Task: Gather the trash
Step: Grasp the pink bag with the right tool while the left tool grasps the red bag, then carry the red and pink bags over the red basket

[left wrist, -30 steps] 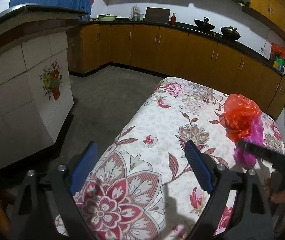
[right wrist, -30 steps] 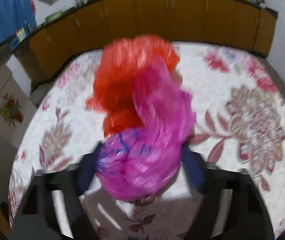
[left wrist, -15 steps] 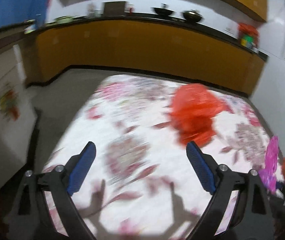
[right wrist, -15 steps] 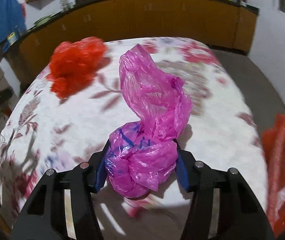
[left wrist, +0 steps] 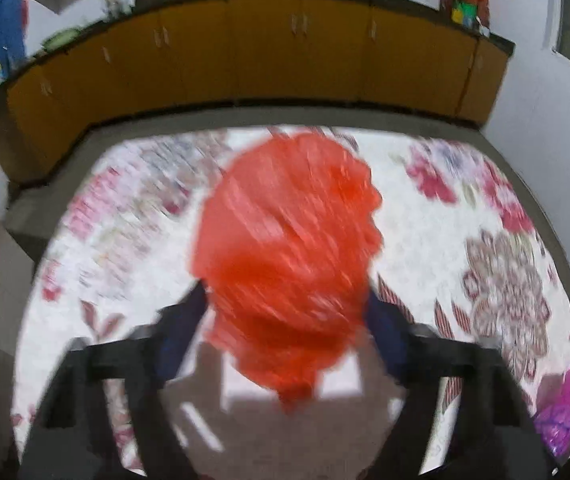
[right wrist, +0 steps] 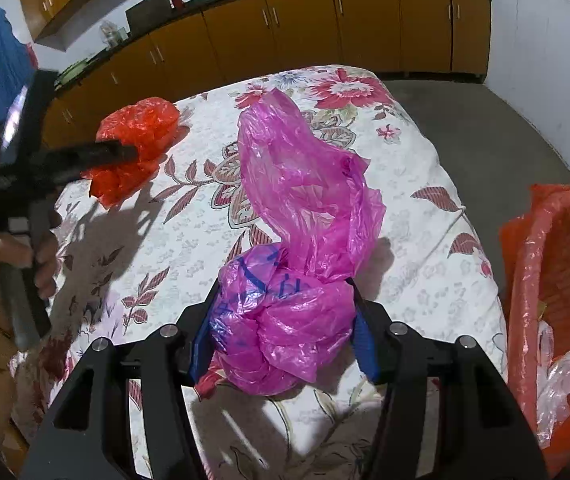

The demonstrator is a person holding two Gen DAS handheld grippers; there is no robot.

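Observation:
A crumpled red plastic bag (left wrist: 285, 248) lies on the floral tablecloth (left wrist: 445, 240), between the spread fingers of my left gripper (left wrist: 285, 320); the view is blurred and the jaws stand apart around it. It also shows in the right wrist view (right wrist: 137, 140), with the left gripper's finger (right wrist: 97, 156) over it. My right gripper (right wrist: 281, 320) is shut on a crumpled pink plastic bag (right wrist: 297, 216) and holds it above the cloth. An orange basket (right wrist: 557, 280) lined with red plastic stands at the right.
Orange kitchen cabinets (right wrist: 325, 24) with a dark counter run along the back wall. Grey floor (right wrist: 485, 120) lies right of the table. A clear plastic scrap (right wrist: 557, 380) lies in the basket. A white wall (left wrist: 545, 120) is to the right.
My left gripper has swung right and moved in around the red bag. My right gripper has carried the pink bag right, closer to the orange basket.

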